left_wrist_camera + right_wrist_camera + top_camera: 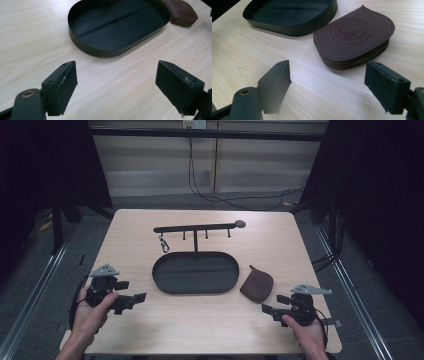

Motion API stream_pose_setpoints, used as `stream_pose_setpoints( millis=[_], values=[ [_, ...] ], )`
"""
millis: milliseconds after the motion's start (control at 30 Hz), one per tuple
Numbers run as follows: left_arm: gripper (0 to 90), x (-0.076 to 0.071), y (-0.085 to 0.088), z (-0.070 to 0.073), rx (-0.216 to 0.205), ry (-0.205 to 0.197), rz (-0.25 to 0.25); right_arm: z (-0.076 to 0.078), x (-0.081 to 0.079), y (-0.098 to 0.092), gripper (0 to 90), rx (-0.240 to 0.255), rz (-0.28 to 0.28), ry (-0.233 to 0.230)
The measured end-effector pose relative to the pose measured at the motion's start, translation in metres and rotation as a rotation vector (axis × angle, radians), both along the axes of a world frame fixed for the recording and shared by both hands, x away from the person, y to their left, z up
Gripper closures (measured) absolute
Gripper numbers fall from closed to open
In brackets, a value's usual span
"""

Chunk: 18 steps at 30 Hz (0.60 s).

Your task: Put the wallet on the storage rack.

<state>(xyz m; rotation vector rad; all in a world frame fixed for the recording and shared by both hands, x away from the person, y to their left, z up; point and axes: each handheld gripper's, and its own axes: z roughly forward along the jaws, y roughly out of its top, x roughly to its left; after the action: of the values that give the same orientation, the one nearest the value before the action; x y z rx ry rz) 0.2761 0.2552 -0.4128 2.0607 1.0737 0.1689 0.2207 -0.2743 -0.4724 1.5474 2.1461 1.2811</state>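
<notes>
A black oval tray (165,282) (100,51) (294,31) lies mid-table, with nothing in it. Behind it stands a black hook rack (197,227) with a small metal clip (164,244) hanging near its left end. A brown zipped leather pouch (257,285) (354,40) (182,12) lies flat just right of the tray. My left gripper (137,298) (116,87) hovers low at the table's front left, open, with bare wood between its jaws. My right gripper (266,309) (327,87) sits at the front right, open, pointing at the pouch a short way ahead.
The light wooden table (210,330) has its front edge close to both hands. Dark curtains and metal floor rails flank the table. A black cable (235,197) trails on the floor behind the far edge.
</notes>
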Motion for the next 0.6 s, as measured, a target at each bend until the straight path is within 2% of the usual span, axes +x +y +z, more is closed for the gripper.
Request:
stream_pose_setpoints(
  millis=[33, 100, 167, 200, 233, 267, 367, 500, 533, 600],
  values=[
    [17.5, 0.0, 0.0, 0.0, 0.0, 0.0, 0.0, 0.0, 0.0, 0.0, 20.5, 0.0, 0.0, 0.0],
    [17.5, -0.012, 0.003, -0.006, -0.006, -0.009, 0.011, 0.005, 0.003, 0.001, 21.7, 0.005, 0.005, -0.004],
    [17.5, -0.014, 0.003, -0.007, -0.014, -0.011, 0.016, 0.007, 0.005, 0.001, 22.7, 0.009, 0.008, -0.013],
    [17.4, -0.021, 0.003, -0.013, -0.02, -0.029, 0.03, 0.012, 0.006, 0.001, 24.6, 0.011, 0.007, -0.027],
    [17.4, -0.021, 0.003, -0.013, -0.02, -0.029, 0.03, 0.014, 0.006, 0.001, 24.6, 0.006, 0.004, -0.033],
    [17.4, -0.028, -0.001, -0.022, -0.025, -0.043, 0.064, 0.017, 0.007, 0.001, 25.2, 0.01, -0.008, -0.029],
    [17.4, -0.034, -0.008, -0.03, -0.015, -0.02, 0.009, 0.025, 0.011, 0.0, 28.9, -0.004, -0.004, -0.038],
    [17.4, -0.041, -0.011, -0.035, -0.011, -0.021, -0.016, 0.03, 0.019, 0.0, 30.2, -0.006, 0.006, -0.022],
    [17.4, -0.044, -0.011, -0.036, -0.012, -0.026, -0.027, 0.032, 0.023, 0.0, 30.3, -0.024, 0.009, -0.017],
    [16.9, -0.05, -0.01, -0.039, -0.031, -0.027, -0.037, 0.035, 0.031, 0.0, 31.1, -0.031, 0.014, -0.012]
  ],
)
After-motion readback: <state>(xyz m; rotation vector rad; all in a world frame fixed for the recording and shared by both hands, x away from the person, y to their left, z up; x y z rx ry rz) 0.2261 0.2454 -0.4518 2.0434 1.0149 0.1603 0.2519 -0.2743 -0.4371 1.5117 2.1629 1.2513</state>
